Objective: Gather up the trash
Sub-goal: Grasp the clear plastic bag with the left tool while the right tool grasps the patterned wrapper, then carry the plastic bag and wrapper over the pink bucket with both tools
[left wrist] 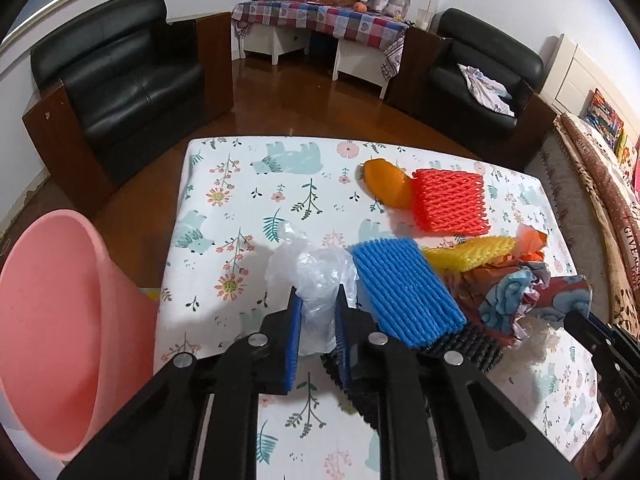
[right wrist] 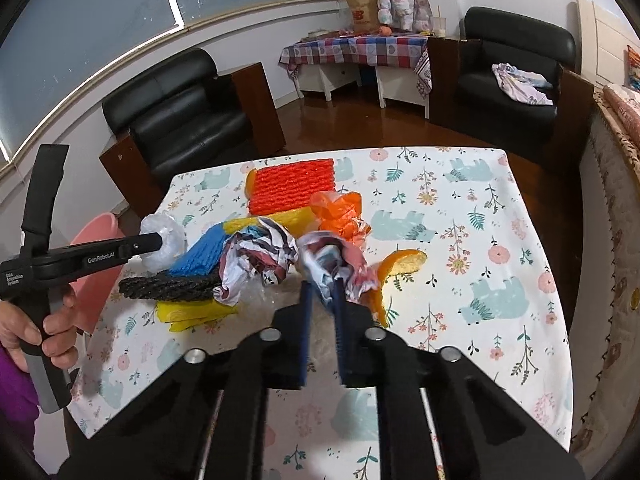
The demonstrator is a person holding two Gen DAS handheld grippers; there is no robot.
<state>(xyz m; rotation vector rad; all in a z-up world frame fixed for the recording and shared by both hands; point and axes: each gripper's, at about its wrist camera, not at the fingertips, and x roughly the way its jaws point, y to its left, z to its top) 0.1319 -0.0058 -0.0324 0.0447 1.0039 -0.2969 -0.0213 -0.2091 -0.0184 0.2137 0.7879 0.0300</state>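
Left tool (left wrist: 318,300) nearly closed, blue pads pinching a crumpled clear plastic bag (left wrist: 310,276) on the table (left wrist: 224,184), just left of the blue foam net (left wrist: 404,288). Right tool (right wrist: 322,290) pressed almost fully together — clamped on a crumpled printed paper wad (right wrist: 332,254), blurred, near the table's middle.

Around them: a second paper wad (right wrist: 260,258), black mesh net (right wrist: 172,286) under the blue one, yellow foam net (left wrist: 470,254), yellow plastic (right wrist: 192,314), orange plastic scrap (right wrist: 340,214), red foam net (left wrist: 448,200), orange peel pieces (right wrist: 400,264). Pink bin (left wrist: 60,320) stands off the table's left edge.

Writing: left tool's body reads "GenRoboLAI" (right wrist: 100,259) — last letters uncertain; small label beside it (right wrist: 14,280) too small to be sure. A hand (right wrist: 36,334) grips its handle. Brown paper bag (right wrist: 364,10) at the back shows a red NB logo.
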